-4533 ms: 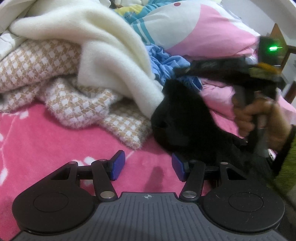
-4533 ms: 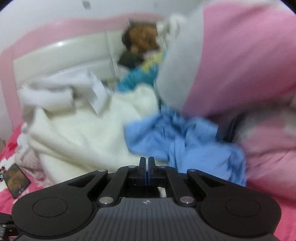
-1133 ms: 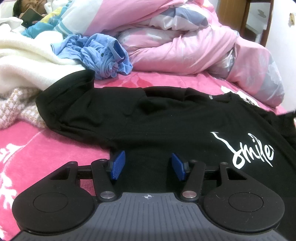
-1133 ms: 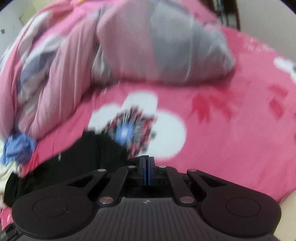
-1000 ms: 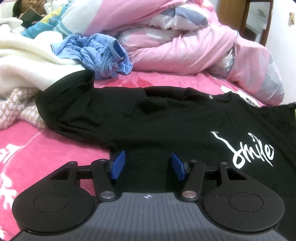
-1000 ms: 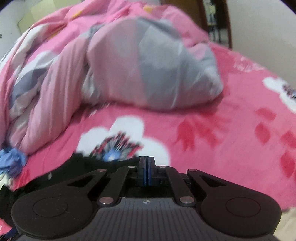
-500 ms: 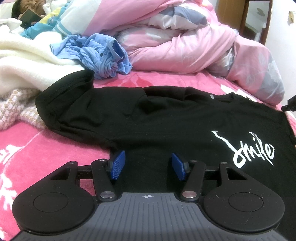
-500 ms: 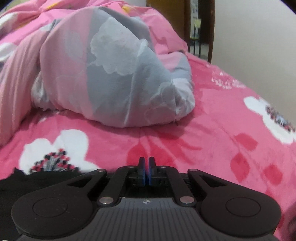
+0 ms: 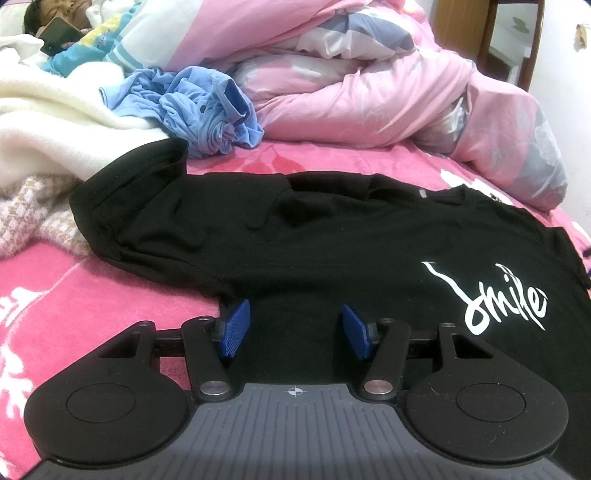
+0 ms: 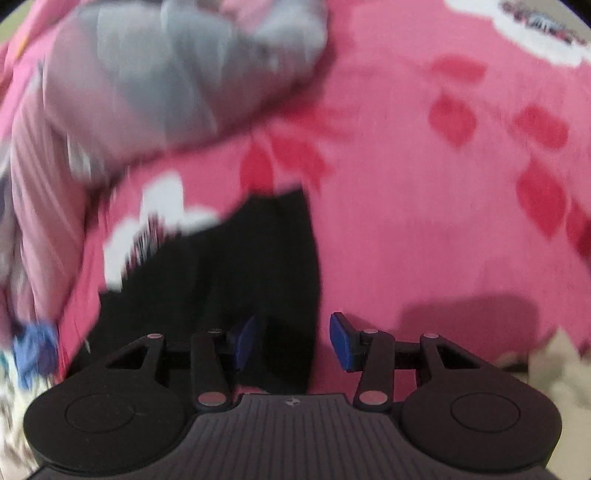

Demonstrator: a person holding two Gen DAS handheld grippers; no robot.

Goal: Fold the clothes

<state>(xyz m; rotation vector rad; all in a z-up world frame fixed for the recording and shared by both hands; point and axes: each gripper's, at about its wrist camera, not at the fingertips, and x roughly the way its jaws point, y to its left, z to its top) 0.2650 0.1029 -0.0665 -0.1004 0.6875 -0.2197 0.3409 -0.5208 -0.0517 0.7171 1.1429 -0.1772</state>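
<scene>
Left wrist view:
- Black T-shirt [image 9: 332,236]: lies spread flat across the pink bed cover [image 9: 44,280], white "smile" print [image 9: 491,299] at right, one sleeve [image 9: 133,173] bunched up at left, resting against the checked knit.
- Left tongs [image 9: 295,330]: blue pads apart, low over the shirt's near part; black cloth shows in the gap and behind both pads, no pad seen pressing on it. Whether the pads touch the cloth: can't tell.
- Blue garment [image 9: 199,110]: crumpled, just behind the shirt's sleeve, partly on the cream blanket [image 9: 48,110].
- Checked beige-white knit [image 9: 33,214]: at left edge, under the blanket.
- Pink-grey duvet [image 9: 369,81]: heaped along the back, well behind the shirt.
- A person lies at top left, head end of the bed; dark phone [image 9: 61,33] beside the head.
- Wooden chair [image 9: 517,40]: top right, beyond the bed.

Right wrist view (blurred by motion):
- Right tongs [image 10: 293,339]: pads apart and opening; aimed steeply down at the bed.
- Black T-shirt [image 10: 229,273]: its edge runs up between the pads; the left pad is over black cloth, the right pad over bare pink cover. No pad grips it.
- Bed cover [image 10: 443,206]: pink w/ red petals & white flowers, fills the right half.
- Duvet [image 10: 177,70]: grey-pink lump, top left.
- Blue garment [image 10: 33,347]: small patch, far left edge.
</scene>
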